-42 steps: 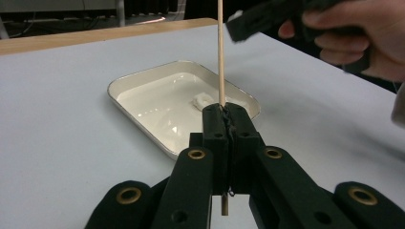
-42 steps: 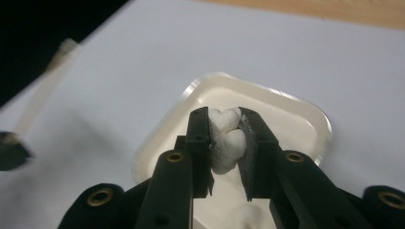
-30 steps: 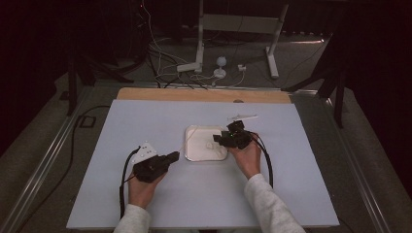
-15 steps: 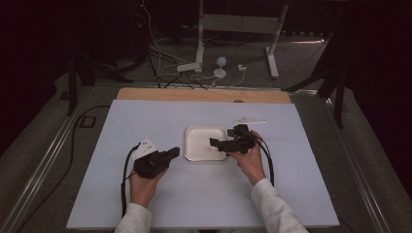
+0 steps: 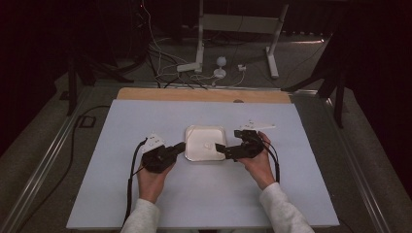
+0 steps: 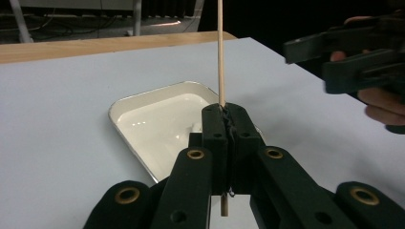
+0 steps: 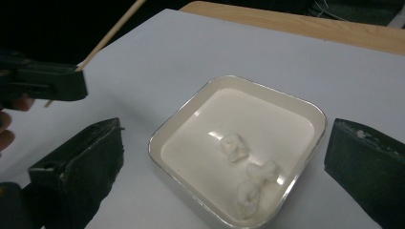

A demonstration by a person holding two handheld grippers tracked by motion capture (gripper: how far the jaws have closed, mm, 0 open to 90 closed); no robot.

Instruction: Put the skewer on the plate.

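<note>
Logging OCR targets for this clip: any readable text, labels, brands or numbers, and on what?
None readable. The white tray, the wooden stick clamped in the left gripper, the open right gripper and the table bear no print that can be made out.

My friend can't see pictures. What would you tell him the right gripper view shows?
A square white dish sits on a pale table, holding three small white lumps. The right gripper has its black jaws wide open, one either side of the dish. At the left edge, the left gripper clamps a thin wooden stick.

Cables [image 5: 160, 63] and stand legs [image 5: 272, 46] beyond table [image 5: 145, 204]
</note>
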